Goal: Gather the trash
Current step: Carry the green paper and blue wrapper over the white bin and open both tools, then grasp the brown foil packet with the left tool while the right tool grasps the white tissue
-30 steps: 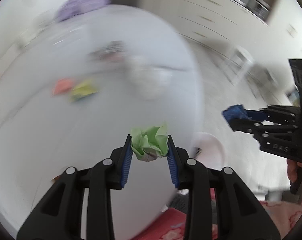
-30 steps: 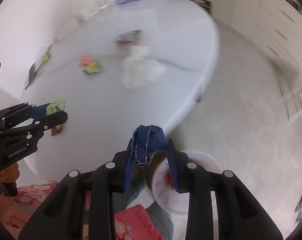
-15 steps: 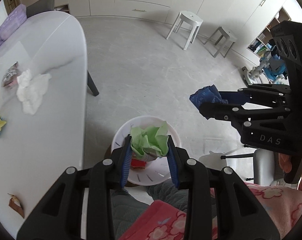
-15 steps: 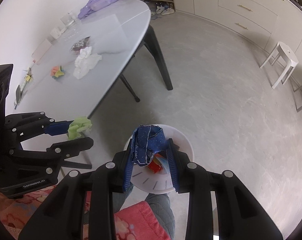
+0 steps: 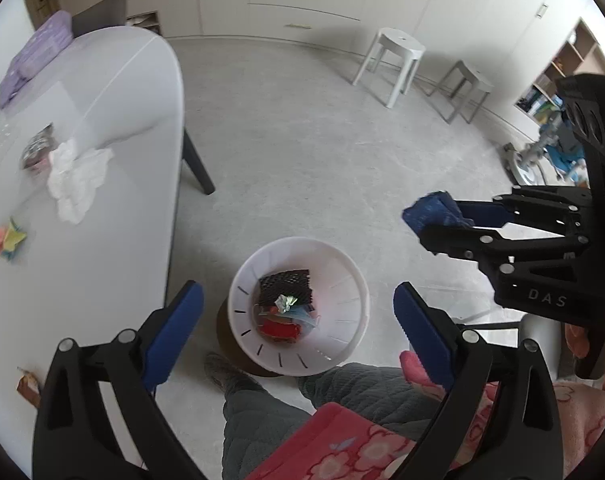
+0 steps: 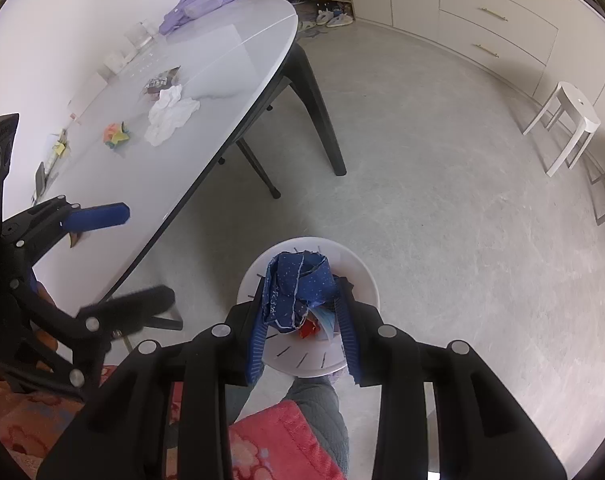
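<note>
Left wrist view: we see the left claw [image 5: 298, 312] spreading wide, nothing between its blue pads, hanging over the white bin [image 5: 298, 308] on the floor. Bin's near rim is cut off by a grey trouser leg [image 5: 262, 408]. Inside the bin: a black mesh piece [image 5: 285, 286], a small crumpled shiny-green bit [image 5: 285, 303], red and pale blue scraps under it, hard to make out. Right claw [image 5: 426, 220] comes in from the right edge, pinching a blue wrapper [image 5: 434, 214]; most of the wrapper is hidden by the fingers. On the surface [image 5: 102, 240], at left, a white tissue [image 5: 76, 176], a dark packet [image 5: 36, 152] partly under it and blurred, an orange-yellow wad [image 5: 6, 240], a brown scrap [image 5: 26, 386] cut off by the claw arm.

Right wrist view: right claw [image 6: 302, 320] nips the blue wrapper [image 6: 298, 288], crumpled, dotted white, held just above the bin [image 6: 362, 280], covering most of its contents. Left claw [image 6: 114, 256] at left edge, fingers well apart, lower one blurred. Tissue [image 6: 170, 116] and wad [image 6: 116, 134] lie on the surface [image 6: 222, 60].
</note>
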Demonstrator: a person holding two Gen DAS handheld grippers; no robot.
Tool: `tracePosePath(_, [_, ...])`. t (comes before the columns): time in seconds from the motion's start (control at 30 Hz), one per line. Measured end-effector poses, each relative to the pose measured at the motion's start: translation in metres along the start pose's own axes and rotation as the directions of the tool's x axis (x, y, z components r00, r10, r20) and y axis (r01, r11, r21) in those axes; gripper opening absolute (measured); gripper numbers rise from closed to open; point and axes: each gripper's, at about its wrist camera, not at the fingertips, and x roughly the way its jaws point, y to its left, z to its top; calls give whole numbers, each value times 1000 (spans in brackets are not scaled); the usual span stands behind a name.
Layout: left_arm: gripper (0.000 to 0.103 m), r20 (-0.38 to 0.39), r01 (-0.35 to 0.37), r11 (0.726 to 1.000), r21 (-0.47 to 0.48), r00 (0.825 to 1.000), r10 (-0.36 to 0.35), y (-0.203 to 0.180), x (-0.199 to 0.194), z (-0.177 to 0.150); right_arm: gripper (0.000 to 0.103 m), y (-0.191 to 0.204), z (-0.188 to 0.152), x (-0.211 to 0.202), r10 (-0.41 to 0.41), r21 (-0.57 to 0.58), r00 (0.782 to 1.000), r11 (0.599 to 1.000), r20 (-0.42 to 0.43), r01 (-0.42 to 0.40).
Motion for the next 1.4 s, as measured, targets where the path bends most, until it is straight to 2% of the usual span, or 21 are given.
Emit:
tracePosePath(0.1, [92,-2,-26,999,-29,1000,26,6,-2,-3,34,5,1,2,12,-12,1000,1000,-6,-12])
tracePosePath(0.17, [95,2,-40,998,-54,999,40,11,-6,-3,38,11,2,5,27,-34,999,999,-22,-28])
tracePosePath(0.2, [95,5,-45,997,-67,999,46,15,-8,-4,43,14,3,7,35,-48,999,998,-33,-36])
tracePosePath(0.27, [95,8,-50,995,-82,999,51,22,-12,-6,76,18,4,8,20,-65,999,998,-39,-22])
tracePosePath(0.33, [95,10,-57,994,-95,998,58,27,-15,-8,91,18,7,3,-27,-45,1000,999,-5,26])
tracePosePath(0.47, [95,14,-67,991,-116,998,69,33,-19,-12,98,4,16,-6,-85,46,995,996,44,83])
tracePosePath(0.53, [95,15,-72,990,-122,997,74,37,-21,-13,99,-5,19,-8,-113,96,992,990,52,107])
tracePosePath(0.67, [95,22,-77,987,-139,997,80,44,-24,-16,99,-11,22,-4,-114,139,993,984,35,108])
tracePosePath(0.9, [95,13,-91,982,-166,995,95,59,-29,-24,99,7,28,5,-113,107,993,988,21,110])
tracePosePath(1.03, [95,11,-122,968,-219,992,127,80,-38,-34,99,26,38,12,-90,77,996,993,16,89])
tracePosePath(1.2, [95,12,-165,925,-343,984,180,123,-55,-49,99,63,56,27,-50,3,999,999,3,50])
tracePosePath(1.4, [95,6,-201,835,-512,972,237,186,-76,-86,99,111,75,45,-7,-82,1000,997,-18,6])
